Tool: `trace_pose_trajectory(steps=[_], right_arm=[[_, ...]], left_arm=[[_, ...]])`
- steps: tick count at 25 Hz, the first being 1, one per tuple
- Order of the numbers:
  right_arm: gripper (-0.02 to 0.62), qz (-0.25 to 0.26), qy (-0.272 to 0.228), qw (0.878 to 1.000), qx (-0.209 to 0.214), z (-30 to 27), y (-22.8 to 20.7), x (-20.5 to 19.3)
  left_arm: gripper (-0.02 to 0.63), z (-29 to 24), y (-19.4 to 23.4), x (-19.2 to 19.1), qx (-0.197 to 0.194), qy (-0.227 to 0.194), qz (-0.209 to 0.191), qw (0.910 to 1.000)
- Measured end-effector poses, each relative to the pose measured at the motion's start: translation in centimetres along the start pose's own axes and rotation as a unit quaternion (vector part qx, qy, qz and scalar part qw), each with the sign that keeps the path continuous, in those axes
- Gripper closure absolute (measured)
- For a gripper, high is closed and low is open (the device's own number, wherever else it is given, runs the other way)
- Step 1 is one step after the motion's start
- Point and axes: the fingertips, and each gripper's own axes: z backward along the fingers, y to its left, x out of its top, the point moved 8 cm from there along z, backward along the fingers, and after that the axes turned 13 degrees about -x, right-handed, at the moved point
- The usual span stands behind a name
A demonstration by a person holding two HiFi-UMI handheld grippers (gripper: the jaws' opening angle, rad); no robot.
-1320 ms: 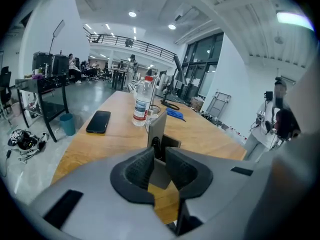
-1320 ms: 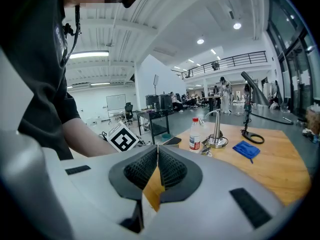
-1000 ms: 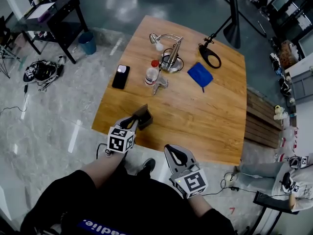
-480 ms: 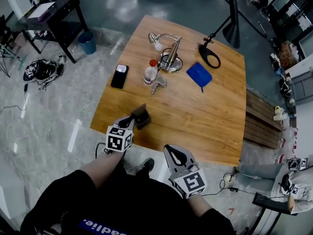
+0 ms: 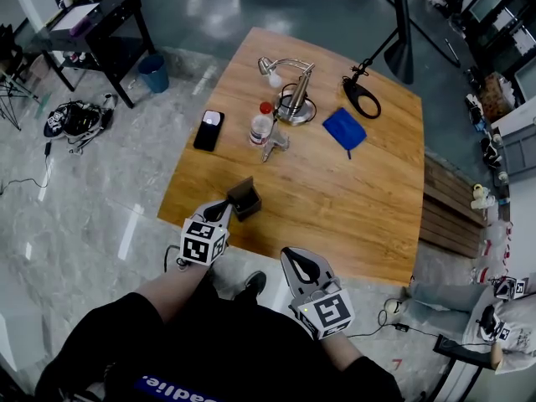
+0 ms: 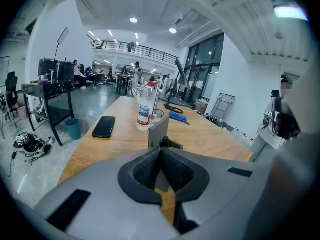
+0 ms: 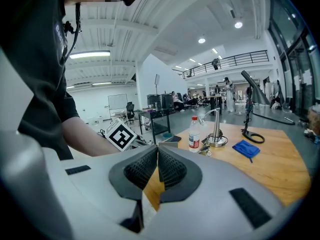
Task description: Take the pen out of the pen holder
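The pen holder is a small dark square box near the front left corner of the wooden table. In the left gripper view it stands as a grey box right behind the jaw tips. The pen's black top pokes out at those tips. My left gripper is shut, and its tips appear to pinch the pen at the holder's near side. The pen's shaft is hidden. My right gripper hangs off the table's front edge, shut and empty.
Farther back on the table are a black phone, a plastic bottle, a silver desk lamp, a blue cloth and a black lamp's ring base. A black side table and a blue bin stand on the floor at left.
The left gripper's jaws have closed at the pen holder and the gripper has barely shifted. The right gripper has stayed where it was.
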Motion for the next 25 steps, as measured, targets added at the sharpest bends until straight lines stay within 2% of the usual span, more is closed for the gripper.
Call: trace_pose_trajectory(steps=[5,9,23,25], right_arm=[[0.589,0.008,-0.004,1.0,0.005,-0.2,0.2,0.1],[0.589,0.011,-0.001,1.0,0.005,-0.3,0.4,0.2],[0.589,0.009,0.003,1.0,0.001,-0.4,-0.1,0.0],[0.589,0.002,0.009,1.0,-0.002,-0.5,-0.1,0.0]], left_arm=[[0.597,0.2,-0.2,0.5,-0.004,-0.003,-0.016,0.9999],[0.597,-0.1,0.1,0.2,0.001,0.009,-0.019,0.9998],[0.592,-0.8,0.7,-1.0,0.015,0.037,-0.003,0.9992],[0.566,-0.8,0.6,-0.8,0.016,0.035,0.0,0.9992]])
